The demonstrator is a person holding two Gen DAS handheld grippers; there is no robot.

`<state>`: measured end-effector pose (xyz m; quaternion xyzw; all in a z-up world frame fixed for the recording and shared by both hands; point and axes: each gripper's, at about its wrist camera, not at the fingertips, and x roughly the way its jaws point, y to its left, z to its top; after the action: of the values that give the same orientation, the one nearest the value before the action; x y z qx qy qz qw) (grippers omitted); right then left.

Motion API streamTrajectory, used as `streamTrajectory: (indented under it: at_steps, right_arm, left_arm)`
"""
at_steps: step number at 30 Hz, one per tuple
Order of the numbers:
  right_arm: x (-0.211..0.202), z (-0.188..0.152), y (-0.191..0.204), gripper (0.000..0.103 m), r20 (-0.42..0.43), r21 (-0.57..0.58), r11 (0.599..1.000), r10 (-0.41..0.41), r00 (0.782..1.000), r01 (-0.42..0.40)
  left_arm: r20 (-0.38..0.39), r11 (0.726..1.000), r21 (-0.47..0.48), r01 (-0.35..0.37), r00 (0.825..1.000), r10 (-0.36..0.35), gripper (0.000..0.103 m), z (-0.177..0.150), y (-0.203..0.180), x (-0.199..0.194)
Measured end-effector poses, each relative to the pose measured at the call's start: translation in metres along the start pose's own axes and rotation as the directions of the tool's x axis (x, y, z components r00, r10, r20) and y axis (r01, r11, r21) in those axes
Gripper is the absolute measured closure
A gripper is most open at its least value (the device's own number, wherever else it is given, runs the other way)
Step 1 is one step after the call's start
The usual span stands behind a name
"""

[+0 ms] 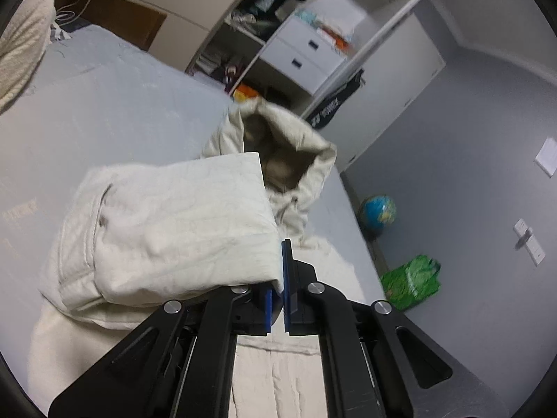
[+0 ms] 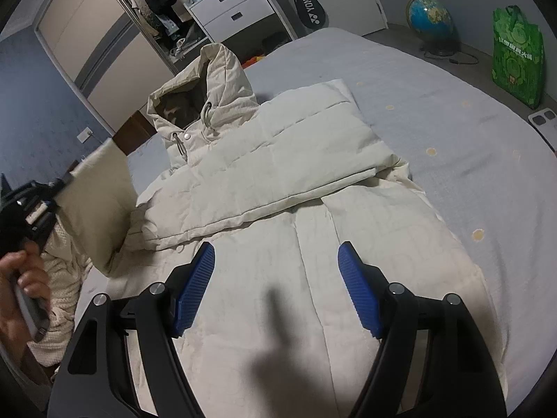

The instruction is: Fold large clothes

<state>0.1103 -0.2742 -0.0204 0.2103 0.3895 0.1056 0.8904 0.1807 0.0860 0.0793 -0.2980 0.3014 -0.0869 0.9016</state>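
**Cream jacket part-folded: one sleeve across, the other in transit**

Cream quilted fabric covers most of the grey bed (image 2: 452,111): a hooded puffer jacket (image 2: 278,278) lies flat on its back, front panel up, hem toward the cameras. Taking the hood (image 2: 209,80) as landmark, it stands open at the far end of the jacket, drawcords hanging at the collar just below it.

One sleeve (image 2: 278,160) already lies folded across the chest, just below the hood. The other sleeve (image 1: 181,223) is lifted off the jacket, to the side of the hood, its cuff end pinched in the left gripper (image 1: 280,278), whose blue pads are clamped together on the fabric.

The right gripper (image 2: 275,285) hovers over the lower body, well away from the hood, jaws apart and holding nothing.

By my reading, the fold is roughly at its midpoint: the second sleeve remains to be laid across, then the hood and the long body folded up.
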Motion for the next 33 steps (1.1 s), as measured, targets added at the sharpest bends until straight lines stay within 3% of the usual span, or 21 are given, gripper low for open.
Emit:
streamTrajectory:
  at_steps: [5,10,16,23,28,33]
  right_arm:
    - [-0.001,0.001,-0.003,0.033,0.003,0.015,1.000,0.015,1.000,-0.015]
    - [-0.002,0.001,-0.002,0.033,0.001,0.010,1.000,0.024,1.000,-0.024]
    - [-0.002,0.001,-0.004,0.033,-0.002,0.018,0.999,0.028,1.000,-0.028]
    - [0.001,-0.001,0.000,0.033,-0.013,0.002,1.000,0.018,1.000,-0.018]
    - [0.004,-0.003,0.007,0.033,-0.025,-0.032,0.999,0.002,1.000,-0.003]
    - [0.009,-0.007,0.019,0.033,-0.044,-0.100,0.995,-0.023,0.999,0.018]
  left_arm:
    - [-0.103,0.999,-0.001,-0.033,0.994,0.033,0.096,-0.023,-0.005,0.037]
    - [-0.221,0.999,-0.021,-0.048,0.974,0.042,0.059,-0.051,0.001,0.069]
    - [-0.288,0.995,0.053,-0.082,0.953,0.094,0.031,-0.083,0.000,0.076]
    - [-0.354,0.993,0.105,-0.057,0.931,0.091,0.028,-0.111,0.016,0.046]
    - [-0.316,0.993,0.100,-0.070,0.944,0.098,0.028,-0.100,0.033,0.007]
    - [-0.206,0.983,0.072,-0.167,0.962,0.179,0.027,-0.073,0.064,-0.035]
